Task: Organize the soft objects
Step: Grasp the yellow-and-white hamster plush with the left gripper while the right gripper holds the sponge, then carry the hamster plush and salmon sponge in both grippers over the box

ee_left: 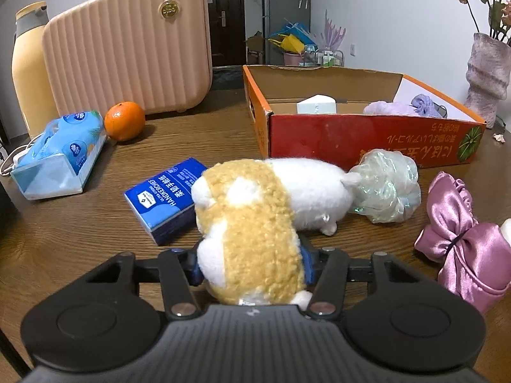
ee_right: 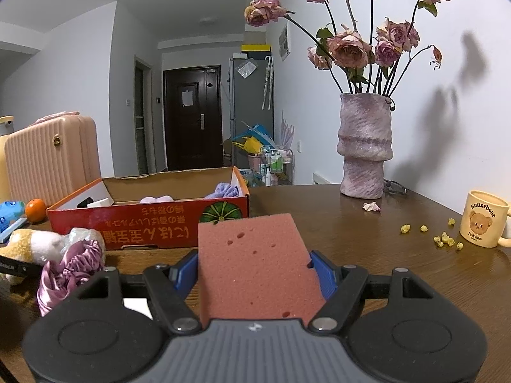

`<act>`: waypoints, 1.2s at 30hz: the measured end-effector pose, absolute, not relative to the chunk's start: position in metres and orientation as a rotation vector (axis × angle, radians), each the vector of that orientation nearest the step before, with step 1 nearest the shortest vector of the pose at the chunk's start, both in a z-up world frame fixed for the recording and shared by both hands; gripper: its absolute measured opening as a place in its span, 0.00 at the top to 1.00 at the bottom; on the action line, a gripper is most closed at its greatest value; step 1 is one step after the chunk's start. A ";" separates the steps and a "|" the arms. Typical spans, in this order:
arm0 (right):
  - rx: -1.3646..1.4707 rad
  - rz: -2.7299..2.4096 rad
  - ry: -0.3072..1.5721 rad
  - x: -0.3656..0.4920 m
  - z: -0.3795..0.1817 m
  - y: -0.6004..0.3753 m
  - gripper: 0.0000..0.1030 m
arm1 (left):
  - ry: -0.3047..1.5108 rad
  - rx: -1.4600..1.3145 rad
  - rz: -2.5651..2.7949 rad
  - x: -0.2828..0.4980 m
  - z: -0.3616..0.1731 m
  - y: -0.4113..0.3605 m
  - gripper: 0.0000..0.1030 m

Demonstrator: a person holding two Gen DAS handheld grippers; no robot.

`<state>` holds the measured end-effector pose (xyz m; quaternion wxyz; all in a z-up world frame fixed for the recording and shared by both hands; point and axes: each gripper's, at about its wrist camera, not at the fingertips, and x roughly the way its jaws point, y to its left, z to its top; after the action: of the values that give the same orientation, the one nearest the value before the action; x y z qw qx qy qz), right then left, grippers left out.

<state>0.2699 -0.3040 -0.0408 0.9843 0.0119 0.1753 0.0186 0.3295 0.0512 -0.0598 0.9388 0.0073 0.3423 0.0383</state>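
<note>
My left gripper is shut on a tan and white plush toy, whose far end rests on the wooden table beside a pale green mesh bath puff. A pink satin pouch lies to the right. Beyond them stands a red cardboard box holding lilac cloths and a white block. My right gripper is shut on a pink sponge, held above the table in front of the red box. The plush toy and the satin pouch show at the right wrist view's left edge.
A blue handkerchief pack, a tissue pack, an orange, a pink case and a yellow bottle stand left. A vase of dried roses, a mug and yellow crumbs are right.
</note>
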 end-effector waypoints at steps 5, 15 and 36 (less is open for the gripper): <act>0.016 0.026 0.348 0.270 -0.041 -0.303 0.30 | 0.687 0.013 0.074 0.327 -0.059 0.051 0.49; -0.017 -0.006 0.324 0.267 -0.040 -0.298 0.30 | 0.614 0.006 0.076 0.313 -0.046 0.047 0.50; -0.054 0.056 0.243 0.271 -0.033 -0.263 0.30 | 0.468 -0.085 0.034 0.281 -0.005 0.019 0.50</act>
<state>0.2707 -0.2635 -0.0330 0.9919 -0.0269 0.1211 0.0279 0.2805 0.0194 -0.0049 0.9717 -0.0423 0.2318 0.0170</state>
